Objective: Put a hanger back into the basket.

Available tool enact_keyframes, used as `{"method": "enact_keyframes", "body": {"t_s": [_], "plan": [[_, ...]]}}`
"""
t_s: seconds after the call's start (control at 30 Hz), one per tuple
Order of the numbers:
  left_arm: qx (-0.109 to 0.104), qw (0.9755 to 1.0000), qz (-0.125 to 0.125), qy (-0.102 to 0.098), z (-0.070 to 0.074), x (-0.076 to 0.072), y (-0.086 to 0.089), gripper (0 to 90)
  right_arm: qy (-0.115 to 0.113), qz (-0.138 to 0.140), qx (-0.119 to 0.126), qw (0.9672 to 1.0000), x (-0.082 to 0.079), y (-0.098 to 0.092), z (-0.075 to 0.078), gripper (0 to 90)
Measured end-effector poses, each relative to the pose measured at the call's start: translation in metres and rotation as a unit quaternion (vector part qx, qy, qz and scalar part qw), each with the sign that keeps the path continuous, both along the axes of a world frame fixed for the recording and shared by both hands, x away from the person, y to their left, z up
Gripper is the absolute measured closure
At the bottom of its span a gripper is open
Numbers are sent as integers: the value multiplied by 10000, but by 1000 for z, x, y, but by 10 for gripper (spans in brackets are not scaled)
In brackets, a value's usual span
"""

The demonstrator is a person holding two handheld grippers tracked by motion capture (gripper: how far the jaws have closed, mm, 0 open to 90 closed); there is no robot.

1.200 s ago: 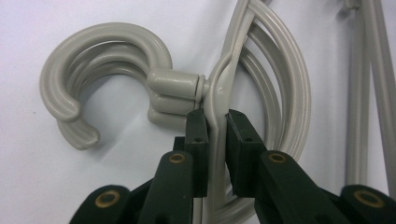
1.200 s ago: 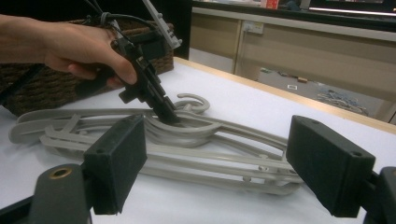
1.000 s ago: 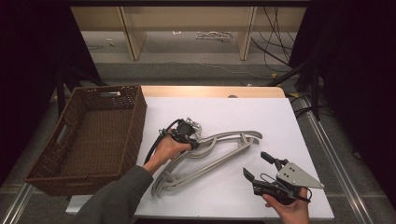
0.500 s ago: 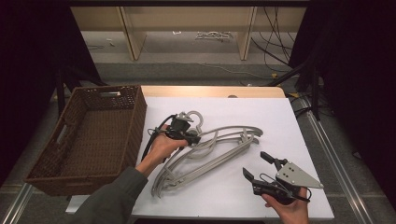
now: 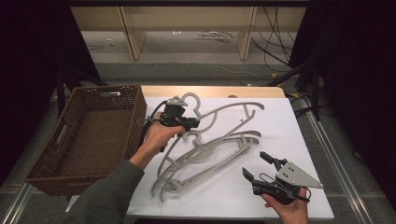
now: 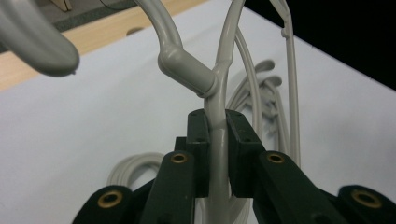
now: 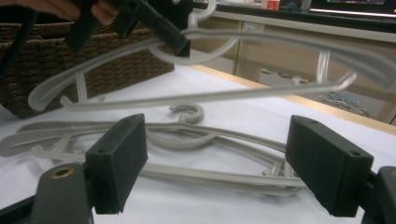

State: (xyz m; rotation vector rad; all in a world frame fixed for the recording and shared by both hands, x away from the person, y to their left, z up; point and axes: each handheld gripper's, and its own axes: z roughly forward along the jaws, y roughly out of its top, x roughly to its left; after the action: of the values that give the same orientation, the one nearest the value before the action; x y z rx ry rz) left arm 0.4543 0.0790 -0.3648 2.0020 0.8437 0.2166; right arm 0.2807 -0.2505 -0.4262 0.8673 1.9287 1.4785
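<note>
Two grippers at the table. Left gripper: held in the person's left hand, near the far-left part of the white table top, just beside the wicker basket. In the left gripper view its jaws are clamped on the neck of a grey plastic hanger, just below the joint where the hook meets the shoulder arm. The right gripper view shows this raised hanger off the table, roughly level, the dark gripper at its hook end. In the high view the raised hanger runs from the gripper toward the far right of the table.

Right gripper: held in the person's right hand at the near-right corner of the table, grey three-cornered plate on top. Jaws stand wide apart, nothing between them; the right gripper view shows both black pads with a broad gap, pointing toward the hangers.

More hangers lie flat on the table in a loose overlapping pile, between the two grippers, running diagonally from near-left to mid-right. Exact count cannot be told; at least two. Seen low in the right gripper view as a stack with one hook curled upward behind it.

Basket: brown woven, rectangular, at the left edge of the table; no contents visible inside. A wooden strip shows at the table's far edge. Beyond it, floor with cables and shelving legs.
</note>
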Motion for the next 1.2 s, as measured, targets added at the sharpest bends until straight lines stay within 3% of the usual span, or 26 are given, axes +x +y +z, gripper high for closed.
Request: {"method": "enact_keyframes", "body": {"t_s": [0.13, 0.27, 0.3, 0.37, 0.4, 0.47, 0.5, 0.53, 0.57, 0.6, 0.67, 0.8, 0.87, 1.2], "plan": [[32, 9996, 49, -261, 27, -2, 11, 810, 54, 11, -48, 10000, 0, -1, -1, 219], [-24, 9986, 202, -487, 54, -3, 26, 810, -69, -45, -36, 10000, 1, -1, -2, 219], [-14, 9982, 246, -547, 59, -2, 31, 810, 40, 24, 37, 10000, 1, 0, -2, 218], [59, 9976, 325, -608, 67, -2, 42, 810, 32, -19, -9, 10000, 0, 0, -1, 219], [54, 9975, 336, -612, 68, -2, 46, 810, -48, -58, 1, 10000, 0, 0, -1, 221], [38, 9974, 367, -623, 71, -2, 57, 810, 9, -33, -33, 10000, 0, 0, -2, 221], [3, 9970, 438, -638, 72, -2, 60, 809, 25, -3, 84, 10000, 1, 1, -3, 220], [87, 9964, 483, -698, 75, -2, 68, 809, 25, -3, 84, 10000, 1, 1, -3, 220], [70, 9959, 536, -719, 76, -2, 72, 809, -96, -47, -57, 9999, 2, -1, -2, 220], [47, 9956, 602, -720, 78, -2, 80, 809, -124, -57, -43, 9999, 2, 0, -2, 222], [85, 9948, 643, -782, 80, -1, 90, 809, 49, -37, -28, 10000, 1, 0, -3, 221], [60, 9925, 858, -873, 83, -1, 112, 808, 31, -16, -55, 10000, 2, 2, -4, 222], [150, 9911, 941, -934, 84, -1, 123, 809, 96, -5, -80, 9999, 2, 2, -4, 221], [256, 9846, 1357, -1073, 73, 3, 176, 808, 79, -6, -93, 9999, 3, 2, -5, 222]]}}
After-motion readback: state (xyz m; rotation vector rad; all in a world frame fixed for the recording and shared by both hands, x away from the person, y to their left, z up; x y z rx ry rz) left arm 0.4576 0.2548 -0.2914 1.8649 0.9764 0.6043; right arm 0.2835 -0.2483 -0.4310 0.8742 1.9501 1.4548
